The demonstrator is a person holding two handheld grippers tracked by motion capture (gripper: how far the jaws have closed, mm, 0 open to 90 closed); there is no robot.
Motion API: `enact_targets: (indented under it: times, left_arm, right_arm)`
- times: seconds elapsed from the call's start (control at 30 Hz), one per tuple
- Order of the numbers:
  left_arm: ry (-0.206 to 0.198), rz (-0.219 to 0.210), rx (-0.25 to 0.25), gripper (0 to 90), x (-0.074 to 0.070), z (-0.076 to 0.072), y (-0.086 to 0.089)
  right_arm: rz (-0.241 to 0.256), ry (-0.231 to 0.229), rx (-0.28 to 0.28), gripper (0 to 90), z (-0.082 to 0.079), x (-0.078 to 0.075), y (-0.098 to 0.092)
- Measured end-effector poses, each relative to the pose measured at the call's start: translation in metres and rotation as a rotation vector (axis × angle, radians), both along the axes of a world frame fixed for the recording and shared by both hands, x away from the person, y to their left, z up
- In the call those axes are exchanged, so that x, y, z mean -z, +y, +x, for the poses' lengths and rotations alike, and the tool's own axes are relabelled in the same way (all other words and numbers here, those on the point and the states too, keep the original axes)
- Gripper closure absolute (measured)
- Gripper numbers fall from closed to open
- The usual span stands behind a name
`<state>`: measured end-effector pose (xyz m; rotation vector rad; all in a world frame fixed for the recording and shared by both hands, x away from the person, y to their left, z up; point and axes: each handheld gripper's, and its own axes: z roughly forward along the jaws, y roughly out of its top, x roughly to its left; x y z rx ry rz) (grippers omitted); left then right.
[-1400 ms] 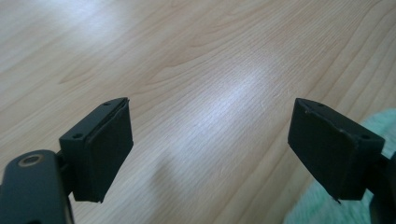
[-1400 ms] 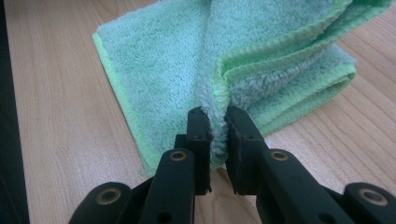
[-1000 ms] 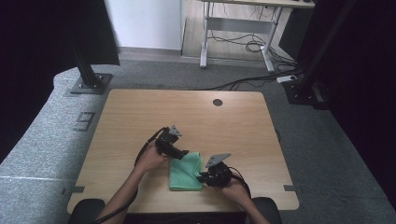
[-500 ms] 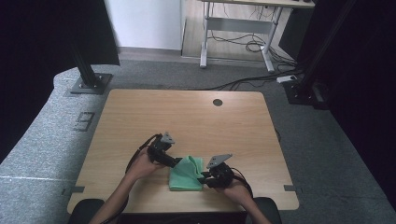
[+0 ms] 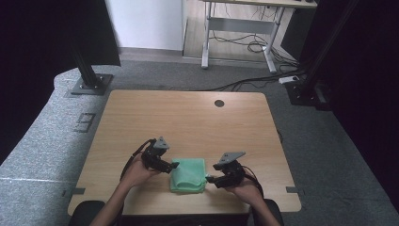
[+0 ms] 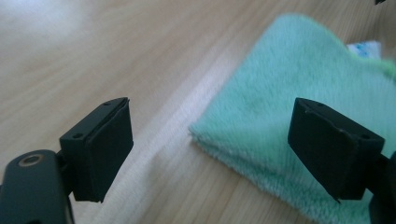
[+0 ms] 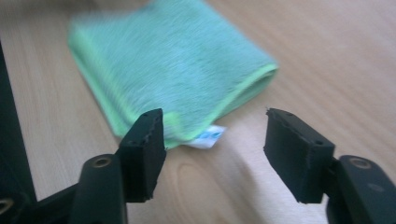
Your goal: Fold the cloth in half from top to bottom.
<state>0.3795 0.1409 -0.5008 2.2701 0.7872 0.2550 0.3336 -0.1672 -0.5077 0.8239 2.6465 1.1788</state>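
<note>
A folded green cloth (image 5: pixel 188 174) lies flat on the wooden table (image 5: pixel 188 117) near its front edge. My left gripper (image 5: pixel 172 165) is at the cloth's left edge, open; in the left gripper view the cloth's corner (image 6: pixel 299 126) sits between the spread jaws, untouched. My right gripper (image 5: pixel 210 179) hovers at the cloth's right side, open. The right gripper view has the cloth (image 7: pixel 173 70) just beyond the jaws, with a small white label (image 7: pixel 208 137) sticking out from its near corner. Neither gripper holds anything.
A round cable hole (image 5: pixel 219 103) sits near the table's far edge. Black stand bases (image 5: pixel 89 84) rest on the grey floor at the far left and far right (image 5: pixel 306 92). A desk frame and cables (image 5: pixel 240 37) stand beyond.
My left gripper has moved down and toward the cloth's left edge. The cloth now lies folded flatter and more compact. The right gripper has let its edge go and stays in place.
</note>
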Motion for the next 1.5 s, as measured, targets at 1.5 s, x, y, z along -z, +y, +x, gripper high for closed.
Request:
enact_targets:
  times: [1.5]
  left_arm:
    - [0.019,0.062,-0.014,10.4,0.031,-0.066,0.000]
  right_arm:
    - [-0.083,-0.034,0.062,28.7,-0.005,0.018,0.034]
